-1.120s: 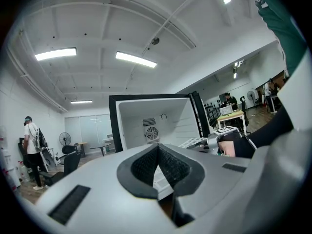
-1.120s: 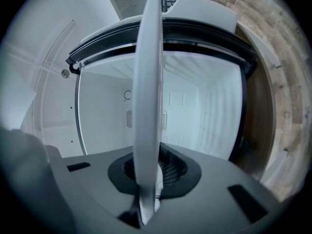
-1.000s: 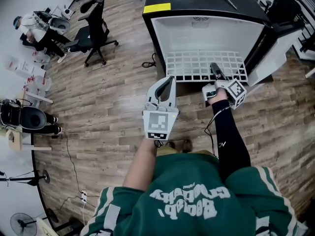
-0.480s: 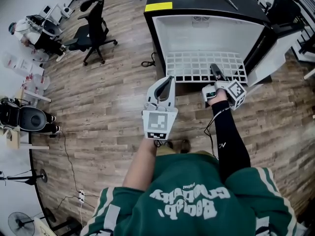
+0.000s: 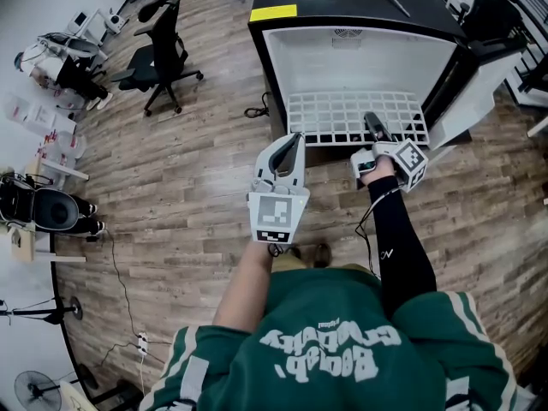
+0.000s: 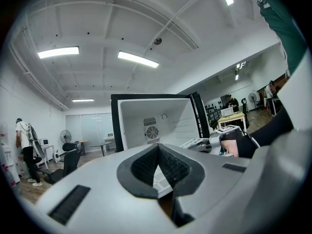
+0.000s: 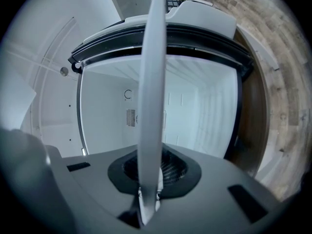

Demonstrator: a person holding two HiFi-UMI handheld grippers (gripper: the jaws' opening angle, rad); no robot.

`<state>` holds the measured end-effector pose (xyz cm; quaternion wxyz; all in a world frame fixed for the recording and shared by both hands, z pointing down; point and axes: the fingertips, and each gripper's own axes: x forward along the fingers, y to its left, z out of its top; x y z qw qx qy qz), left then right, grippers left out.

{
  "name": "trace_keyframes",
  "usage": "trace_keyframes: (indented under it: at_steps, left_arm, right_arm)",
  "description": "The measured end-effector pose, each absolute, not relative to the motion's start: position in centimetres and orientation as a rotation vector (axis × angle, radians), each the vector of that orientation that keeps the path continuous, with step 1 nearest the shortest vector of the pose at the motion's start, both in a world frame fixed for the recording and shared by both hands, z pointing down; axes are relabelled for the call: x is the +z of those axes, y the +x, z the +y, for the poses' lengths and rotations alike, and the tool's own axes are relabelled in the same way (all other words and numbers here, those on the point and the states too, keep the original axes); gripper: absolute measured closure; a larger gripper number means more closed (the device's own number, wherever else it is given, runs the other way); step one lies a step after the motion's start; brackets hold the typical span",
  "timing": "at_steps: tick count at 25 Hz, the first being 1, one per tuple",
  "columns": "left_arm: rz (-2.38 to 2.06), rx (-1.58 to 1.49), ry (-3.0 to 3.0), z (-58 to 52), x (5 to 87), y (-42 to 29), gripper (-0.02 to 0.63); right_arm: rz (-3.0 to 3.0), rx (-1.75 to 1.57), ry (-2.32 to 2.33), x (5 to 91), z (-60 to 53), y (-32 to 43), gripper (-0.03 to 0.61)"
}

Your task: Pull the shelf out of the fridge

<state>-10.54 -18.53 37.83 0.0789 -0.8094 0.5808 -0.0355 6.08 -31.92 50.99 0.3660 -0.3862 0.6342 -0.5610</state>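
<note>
Pinching the front edge of the white wire shelf, the right hand-held gripper reached toward the open fridge; the shelf stuck partway out of the fridge's mouth, above the wooden floor. The left hand-held gripper hovered near the shelf's front left corner, jaws pressed together on nothing
</note>
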Motion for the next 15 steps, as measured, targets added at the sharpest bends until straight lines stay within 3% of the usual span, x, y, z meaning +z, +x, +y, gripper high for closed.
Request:
trace_keyframes:
  at_steps: [15]
  left_arm:
    - [1.728, -0.084, -2.438, -18.5, 37.9, -10.6, 0.598]
  right_arm:
    - [1.674, -1.415, -1.062, 52.0, -29.8, 6.9, 0.539]
